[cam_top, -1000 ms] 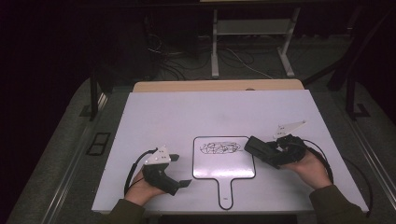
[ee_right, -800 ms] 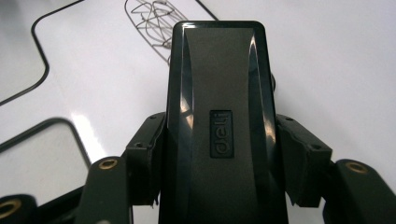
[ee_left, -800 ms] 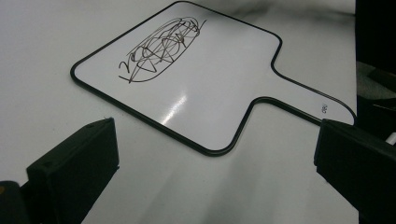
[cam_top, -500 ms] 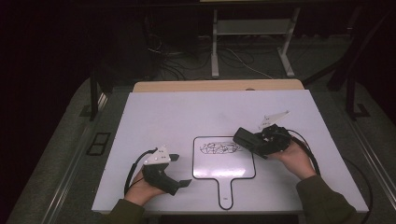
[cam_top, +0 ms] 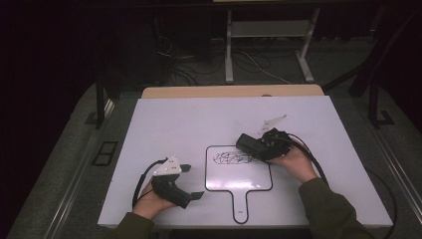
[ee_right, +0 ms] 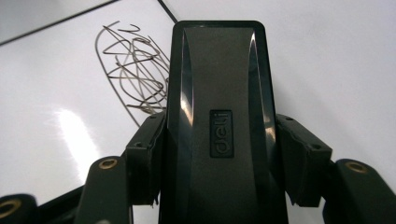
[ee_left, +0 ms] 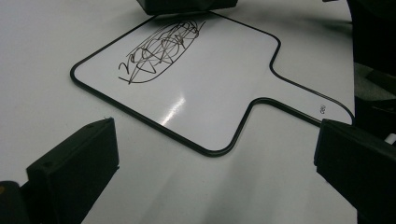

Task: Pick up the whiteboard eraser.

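Eraser (ee_right: 218, 126) clamped in right gripper (cam_top: 254, 146), poised at scribble (cam_top: 234, 158) on whiteboard (cam_top: 239, 177).
Best swept flat, lightly, across every line; left gripper (cam_top: 191, 181) wide open, empty, free to steady handle.

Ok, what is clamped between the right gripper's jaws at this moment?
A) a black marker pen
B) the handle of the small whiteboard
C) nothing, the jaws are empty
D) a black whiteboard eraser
D: in the right gripper view the right gripper has both jaws pressed against the sides of a black eraser, which sits over the edge of the scribble on the small whiteboard.
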